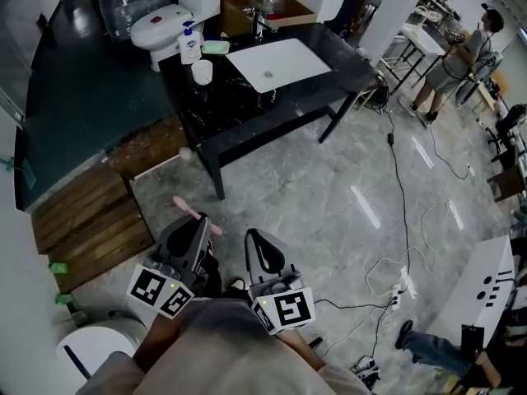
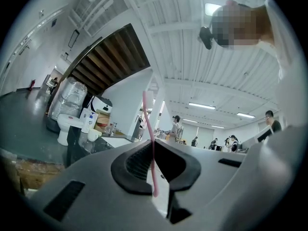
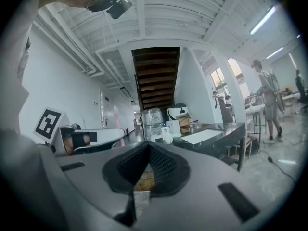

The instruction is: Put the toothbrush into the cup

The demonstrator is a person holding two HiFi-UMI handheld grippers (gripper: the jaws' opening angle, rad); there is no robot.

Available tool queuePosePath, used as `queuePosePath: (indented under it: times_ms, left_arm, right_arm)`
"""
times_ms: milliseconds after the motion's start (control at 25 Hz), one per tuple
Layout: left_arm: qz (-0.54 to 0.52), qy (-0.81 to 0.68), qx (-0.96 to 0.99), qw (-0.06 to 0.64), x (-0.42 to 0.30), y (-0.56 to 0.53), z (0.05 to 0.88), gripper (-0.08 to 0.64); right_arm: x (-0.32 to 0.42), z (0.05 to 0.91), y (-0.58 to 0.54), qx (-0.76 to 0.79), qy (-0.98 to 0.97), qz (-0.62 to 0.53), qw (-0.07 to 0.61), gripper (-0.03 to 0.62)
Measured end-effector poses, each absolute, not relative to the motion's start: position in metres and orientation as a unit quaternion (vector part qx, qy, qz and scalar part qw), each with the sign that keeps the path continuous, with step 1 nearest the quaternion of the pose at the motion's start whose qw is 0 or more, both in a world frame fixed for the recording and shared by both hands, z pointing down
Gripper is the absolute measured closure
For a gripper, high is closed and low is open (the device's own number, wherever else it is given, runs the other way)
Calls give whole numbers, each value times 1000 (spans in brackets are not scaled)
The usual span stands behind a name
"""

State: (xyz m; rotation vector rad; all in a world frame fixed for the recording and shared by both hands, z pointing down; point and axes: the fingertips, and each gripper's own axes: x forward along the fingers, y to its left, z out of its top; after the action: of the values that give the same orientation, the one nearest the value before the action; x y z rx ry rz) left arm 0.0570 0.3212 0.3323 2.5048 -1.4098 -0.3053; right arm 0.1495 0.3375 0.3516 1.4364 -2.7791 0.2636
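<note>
A pink toothbrush [image 1: 196, 216] lies crosswise in my left gripper [image 1: 198, 222], whose jaws are shut on it; in the left gripper view the toothbrush [image 2: 148, 124] stands upright between the black pads [image 2: 139, 160]. My right gripper [image 1: 254, 237] hangs beside it, jaws shut with nothing in them, and its own view shows its closed tip [image 3: 147, 146]. The white cup [image 1: 202, 72] stands far ahead on the black table [image 1: 247, 105], left of the white sink [image 1: 278, 62]. The cup shows small in both gripper views [image 2: 91, 134] [image 3: 167, 138].
A pump bottle [image 1: 190, 44] and green soap [image 1: 216, 47] sit behind the cup. A toilet [image 1: 160, 25] stands past the table's left end. Wooden pallets [image 1: 90, 216] lie at left, cables [image 1: 399, 212] trail over the floor at right, and a person [image 1: 457, 60] stands far right.
</note>
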Motion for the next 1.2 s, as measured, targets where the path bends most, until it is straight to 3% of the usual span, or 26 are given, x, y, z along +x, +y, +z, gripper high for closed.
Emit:
queuePosePath:
  times_ms: [1200]
  left_arm:
    - [-117, -448, 877, 128, -57, 144, 319, 538]
  right_arm:
    - [17, 341, 164, 465, -882, 69, 20, 586]
